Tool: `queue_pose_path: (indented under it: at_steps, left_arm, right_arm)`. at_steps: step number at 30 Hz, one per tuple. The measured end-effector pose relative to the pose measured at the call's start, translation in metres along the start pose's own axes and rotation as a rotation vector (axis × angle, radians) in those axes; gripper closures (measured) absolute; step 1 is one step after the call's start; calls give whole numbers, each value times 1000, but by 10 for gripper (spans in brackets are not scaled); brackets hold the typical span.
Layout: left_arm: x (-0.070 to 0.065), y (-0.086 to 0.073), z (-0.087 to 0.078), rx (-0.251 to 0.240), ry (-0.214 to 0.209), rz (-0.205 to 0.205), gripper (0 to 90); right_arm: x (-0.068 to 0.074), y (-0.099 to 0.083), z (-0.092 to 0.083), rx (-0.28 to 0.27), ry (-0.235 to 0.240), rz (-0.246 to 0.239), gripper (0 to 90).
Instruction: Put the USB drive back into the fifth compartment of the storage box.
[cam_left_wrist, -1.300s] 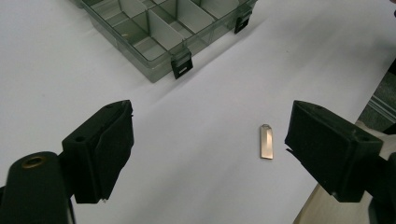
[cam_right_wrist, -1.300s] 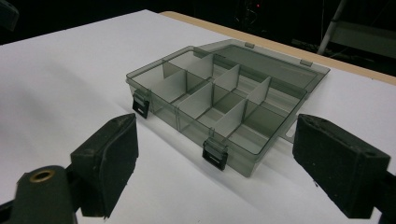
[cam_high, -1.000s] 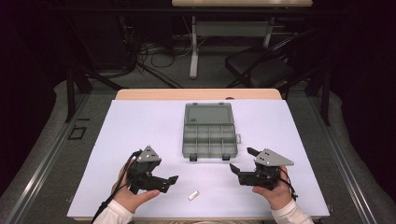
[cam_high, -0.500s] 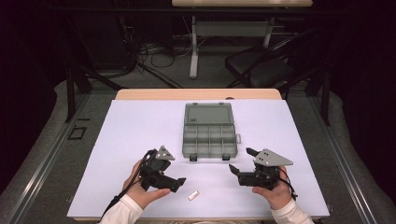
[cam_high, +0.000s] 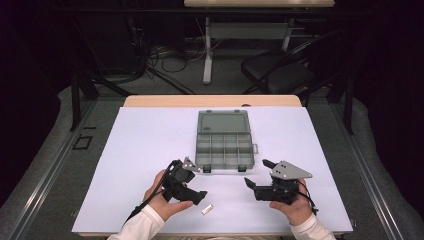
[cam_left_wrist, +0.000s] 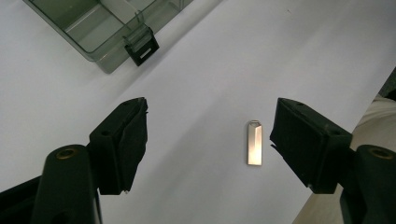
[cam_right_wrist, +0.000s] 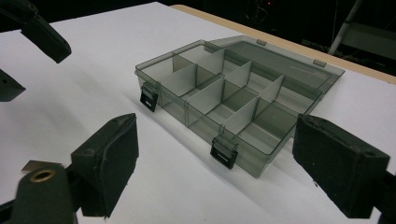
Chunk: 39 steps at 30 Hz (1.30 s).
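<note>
White counter (cam_high: 150, 150) under my hands: the small metal stick (cam_left_wrist: 254, 143) lies flat between my left tool's (cam_left_wrist: 210, 140) unclamped jaws, which have just been narrowing. My right tool (cam_right_wrist: 219, 163) gapes empty near the organizer box (cam_high: 225, 145). Being so thin and flat, the stick could skid away if one pad touches first.

A white sheet (cam_high: 150, 150) covers the wooden surface (cam_high: 165, 101), whose bare pale edge shows along the far side. On the sheet lies an open, translucent grey plastic compartment box (cam_high: 224, 139), its lid flat behind it and two black latches at the front. Nearer the front edge lies a small flat silver metal piece (cam_left_wrist: 254, 143), perhaps a USB stick, apart from the box.
</note>
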<state>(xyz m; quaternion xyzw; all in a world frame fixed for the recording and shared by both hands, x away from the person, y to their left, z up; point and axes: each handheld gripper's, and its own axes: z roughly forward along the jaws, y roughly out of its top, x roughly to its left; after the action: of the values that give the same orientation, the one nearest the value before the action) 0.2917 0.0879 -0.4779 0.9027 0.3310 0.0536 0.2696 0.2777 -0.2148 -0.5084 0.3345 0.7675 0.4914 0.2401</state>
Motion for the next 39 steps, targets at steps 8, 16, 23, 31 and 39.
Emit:
queue_pose_path:
  at_steps: [8, 16, 23, 31, 39]
  left_arm:
    - [-2, 0, 6, 24, -7, -4, 339]
    - [-8, -1, 13, 53, 0, 5, 372]
    - [-14, -1, 18, 58, 2, 18, 381]
    - [-20, -5, 23, 62, 7, 55, 382]
    - [-24, -11, 28, 44, -18, 33, 404]
  right_arm:
    - [1, -1, 1, 8, 6, -8, 143]
    - [2, -1, 2, 16, 10, -13, 143]
    - [3, -2, 3, 20, 17, -16, 143]
    - [3, -2, 3, 23, 21, -21, 144]
    - [3, -2, 3, 21, 21, -21, 144]
